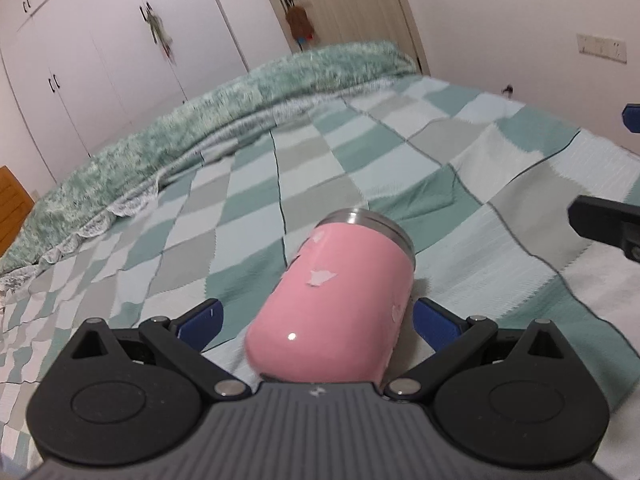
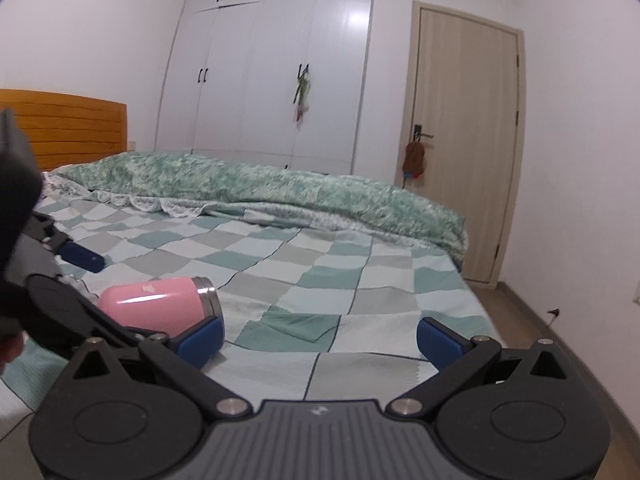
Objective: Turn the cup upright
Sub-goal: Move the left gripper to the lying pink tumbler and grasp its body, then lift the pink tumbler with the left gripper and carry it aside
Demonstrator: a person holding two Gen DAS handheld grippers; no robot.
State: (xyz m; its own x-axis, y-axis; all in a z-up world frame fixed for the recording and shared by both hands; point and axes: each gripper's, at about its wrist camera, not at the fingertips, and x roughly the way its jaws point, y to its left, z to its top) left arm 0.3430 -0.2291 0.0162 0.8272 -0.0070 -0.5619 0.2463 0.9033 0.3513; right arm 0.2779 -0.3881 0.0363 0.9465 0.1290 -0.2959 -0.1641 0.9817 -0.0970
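Observation:
A pink cup [image 1: 336, 304] with a steel rim lies on its side on the checked bedspread [image 1: 360, 152], rim pointing away from me. My left gripper [image 1: 320, 320] is open, with the cup's body between its blue pads [image 1: 200, 322]; the pads stand apart from the cup's sides. In the right wrist view the cup [image 2: 156, 302] lies at lower left with the left gripper's blue finger [image 2: 82, 258] behind it. My right gripper [image 2: 318, 340] is open and empty, to the right of the cup above the bedspread.
A rolled green fuzzy blanket [image 2: 260, 188] lies along the far side of the bed. An orange wooden headboard [image 2: 64, 128] stands at the left, white wardrobes [image 2: 264, 72] and a door [image 2: 464, 128] behind. The bed's right edge drops to the floor [image 2: 532, 320].

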